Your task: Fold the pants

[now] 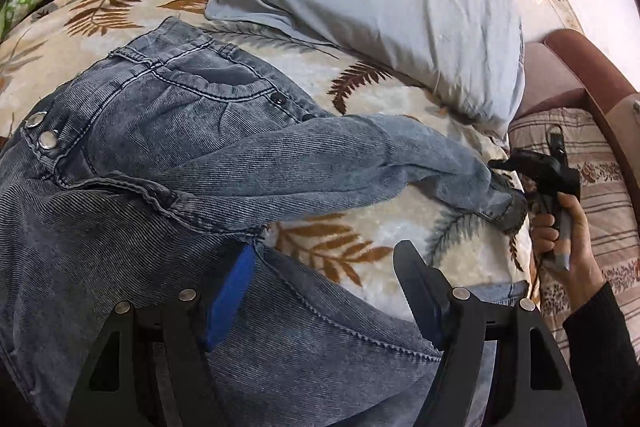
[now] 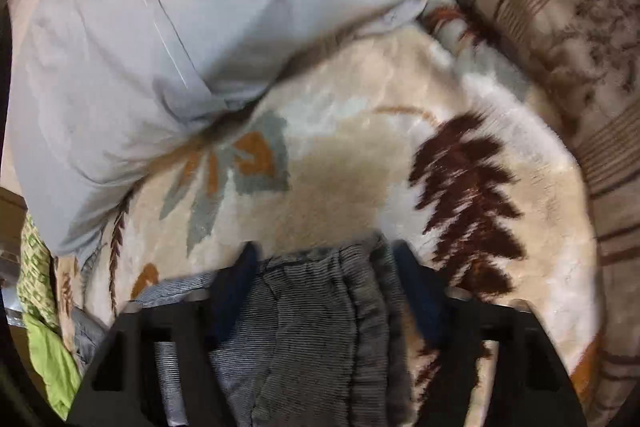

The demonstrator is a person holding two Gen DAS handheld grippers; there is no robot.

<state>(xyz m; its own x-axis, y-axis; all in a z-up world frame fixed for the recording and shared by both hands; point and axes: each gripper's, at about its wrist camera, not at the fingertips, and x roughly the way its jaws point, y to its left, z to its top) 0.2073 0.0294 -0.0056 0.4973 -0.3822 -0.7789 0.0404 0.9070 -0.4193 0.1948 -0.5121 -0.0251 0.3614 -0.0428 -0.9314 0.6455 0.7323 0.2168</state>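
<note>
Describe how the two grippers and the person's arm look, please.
Both are black plastic: the left gripper and right gripper have triangular cut-outs in their frames, silver pivot bolts and blue pads inside the fingers. The hand comes from a dark sleeve.

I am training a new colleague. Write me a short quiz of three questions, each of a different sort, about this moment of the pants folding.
1. True or false: the jeans lie on a leaf-patterned blanket.
2. Multiple choice: what is between the fingers of the right hand-held gripper? A) the pillow corner B) denim of a pant leg C) nothing
3. Fill in: the grey-blue ______ lies beyond the jeans in the left wrist view.

Key
1. True.
2. B; the leg hem sits between the fingers.
3. pillow
</note>
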